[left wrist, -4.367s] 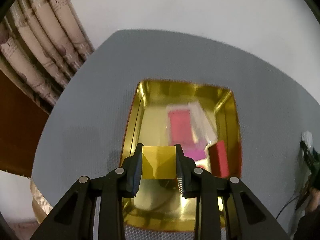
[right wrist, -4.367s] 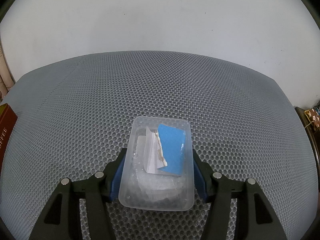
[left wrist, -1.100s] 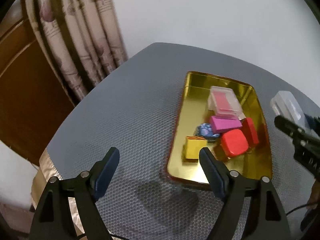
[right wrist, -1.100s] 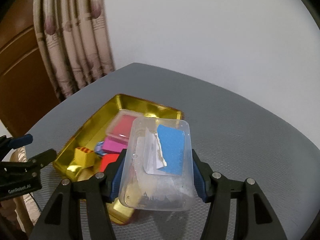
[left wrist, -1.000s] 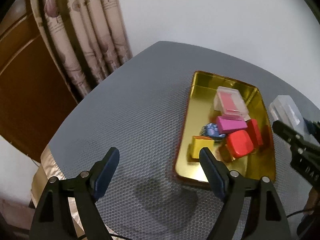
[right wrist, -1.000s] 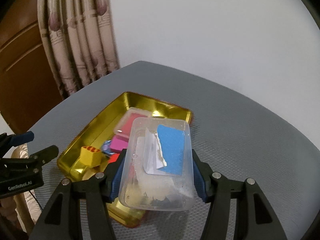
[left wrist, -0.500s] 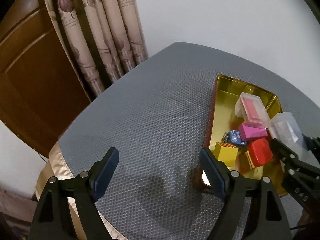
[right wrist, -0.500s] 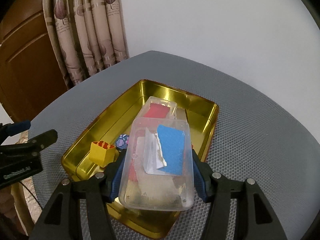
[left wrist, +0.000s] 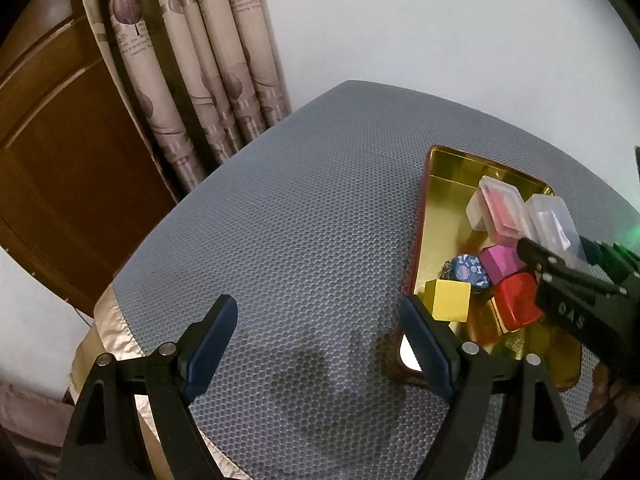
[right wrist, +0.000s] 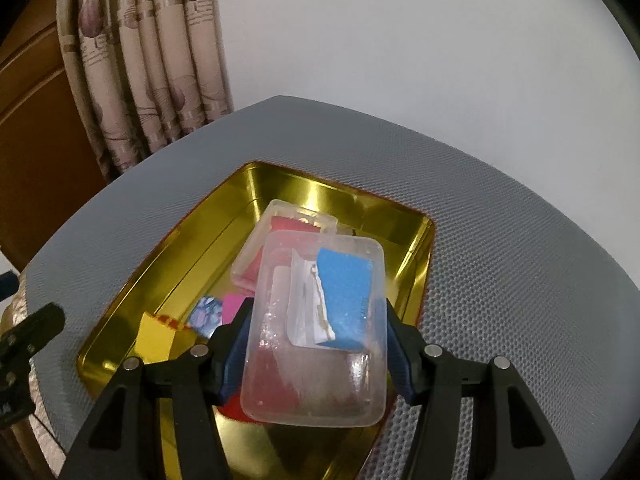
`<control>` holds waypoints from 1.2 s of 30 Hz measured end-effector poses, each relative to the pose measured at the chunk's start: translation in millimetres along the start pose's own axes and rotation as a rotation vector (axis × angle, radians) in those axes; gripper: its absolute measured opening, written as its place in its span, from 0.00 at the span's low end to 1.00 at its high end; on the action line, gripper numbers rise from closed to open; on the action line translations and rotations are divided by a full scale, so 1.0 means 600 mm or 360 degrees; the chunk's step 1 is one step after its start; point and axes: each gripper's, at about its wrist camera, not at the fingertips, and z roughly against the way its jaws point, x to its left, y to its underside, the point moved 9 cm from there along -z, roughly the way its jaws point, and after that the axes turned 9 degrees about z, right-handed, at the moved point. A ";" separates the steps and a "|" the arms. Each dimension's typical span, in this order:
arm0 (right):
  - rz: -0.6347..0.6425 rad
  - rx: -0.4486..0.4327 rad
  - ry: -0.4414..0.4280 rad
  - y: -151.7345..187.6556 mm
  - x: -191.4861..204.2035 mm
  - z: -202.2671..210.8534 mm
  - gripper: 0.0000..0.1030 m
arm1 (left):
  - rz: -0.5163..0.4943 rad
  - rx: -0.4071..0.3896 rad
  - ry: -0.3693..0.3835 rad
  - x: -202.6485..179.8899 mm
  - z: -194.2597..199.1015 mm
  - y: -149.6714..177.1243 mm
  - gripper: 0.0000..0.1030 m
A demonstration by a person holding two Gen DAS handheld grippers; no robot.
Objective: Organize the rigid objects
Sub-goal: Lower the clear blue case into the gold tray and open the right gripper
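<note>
Right gripper [right wrist: 316, 344]: jaws clenched on the long sides of a clear plastic box [right wrist: 318, 328], carried tilted above the near half of the gold tray [right wrist: 168, 264]. The box shows a blue label [right wrist: 346, 292] and a white paper slip [right wrist: 306, 300] through its wall; other contents are too blurred to name. In the left wrist view the same box [left wrist: 554, 226] appears at the tray's right side, gripped by the black right tool.

Gold tray [left wrist: 452, 184]: rectangular, shallow, reddish outer rim, resting on the grey honeycomb-mesh surface [left wrist: 304, 216]. Contents:
- a second clear box with a pink-red insert [left wrist: 498, 210], lying toward the far end, partly under the carried box in the right wrist view [right wrist: 296, 220];
- magenta block [left wrist: 502, 264], just beside it;
- red block [left wrist: 518, 306], nearer, touching the magenta one;
- yellow block [left wrist: 448, 300], at the near left edge of the tray;
- small blue patterned piece [left wrist: 470, 272], between yellow and magenta blocks.

Left gripper [left wrist: 320, 344]: jaws released, spread wide, nothing between them, hanging over the bare mesh left of the tray; its right finger overlaps the tray's near left corner in view. Its tip also shows at the left edge of the right wrist view.

Surroundings: patterned beige curtain [left wrist: 192, 64], brown wooden door [left wrist: 60, 152], white wall [left wrist: 440, 28].
</note>
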 end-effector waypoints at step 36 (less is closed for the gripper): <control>-0.0212 0.0060 0.0219 0.118 -0.010 0.147 0.68 | -0.0162 -0.0048 0.0173 -0.071 0.036 0.015 0.83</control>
